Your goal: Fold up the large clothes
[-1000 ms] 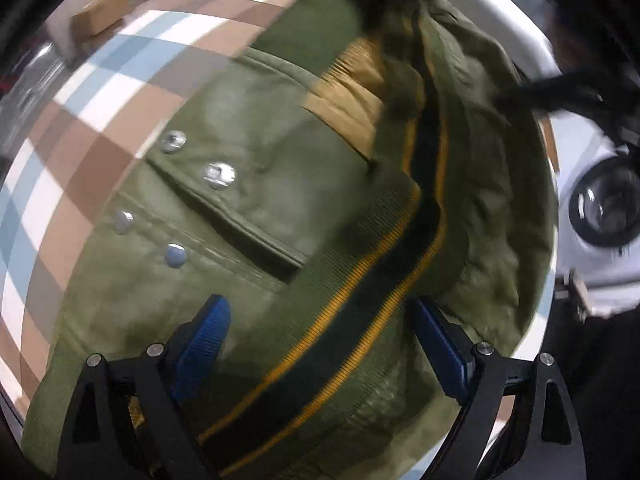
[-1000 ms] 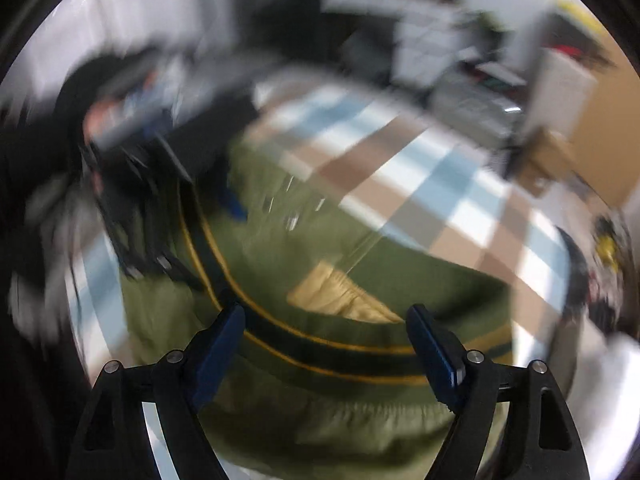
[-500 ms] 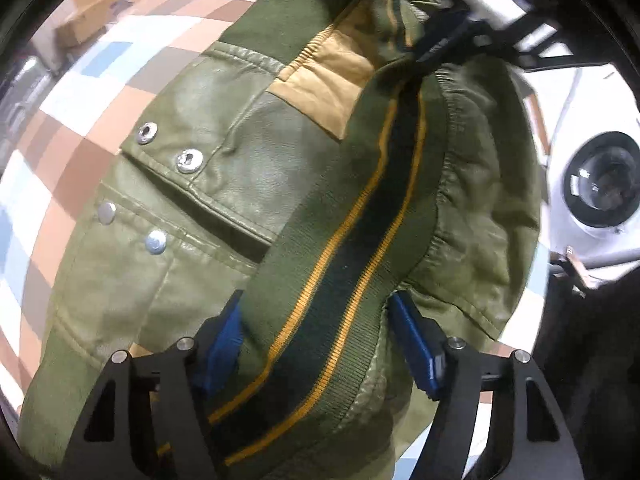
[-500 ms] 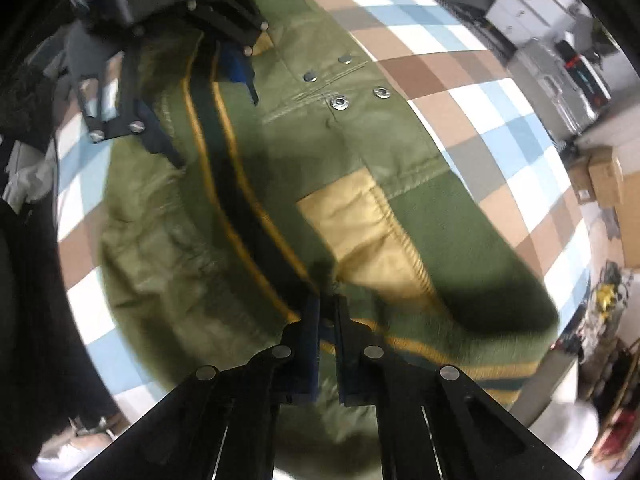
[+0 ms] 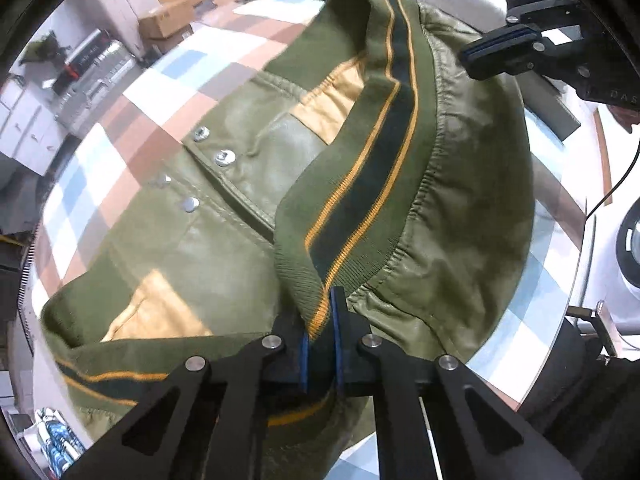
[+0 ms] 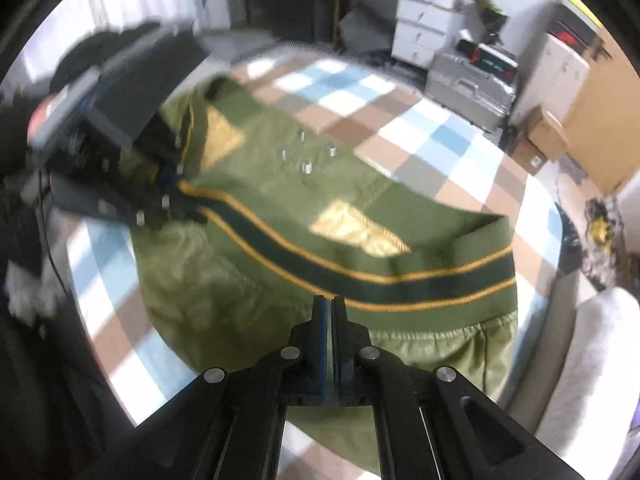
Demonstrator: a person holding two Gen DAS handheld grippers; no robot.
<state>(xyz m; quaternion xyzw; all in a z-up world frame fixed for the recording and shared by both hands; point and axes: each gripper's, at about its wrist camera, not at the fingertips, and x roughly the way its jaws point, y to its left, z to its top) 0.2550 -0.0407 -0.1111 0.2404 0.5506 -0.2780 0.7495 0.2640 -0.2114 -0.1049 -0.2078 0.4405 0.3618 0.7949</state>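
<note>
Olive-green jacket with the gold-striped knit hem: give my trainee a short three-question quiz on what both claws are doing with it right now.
1. True or false: the left claw is shut on the ribbed green hem band with gold stripes.
2. What does the right claw pinch? A) checked tablecloth B) hem band C) cardboard box
3. The silver snap buttons number ____.

Key: 1 true; 2 B; 3 four.

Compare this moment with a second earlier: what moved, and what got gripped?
Both grippers closed on the jacket's striped hem band: the left gripper at one spot, the right gripper further along. The band now lifts off the jacket. The checked cloth underneath stayed put.
</note>
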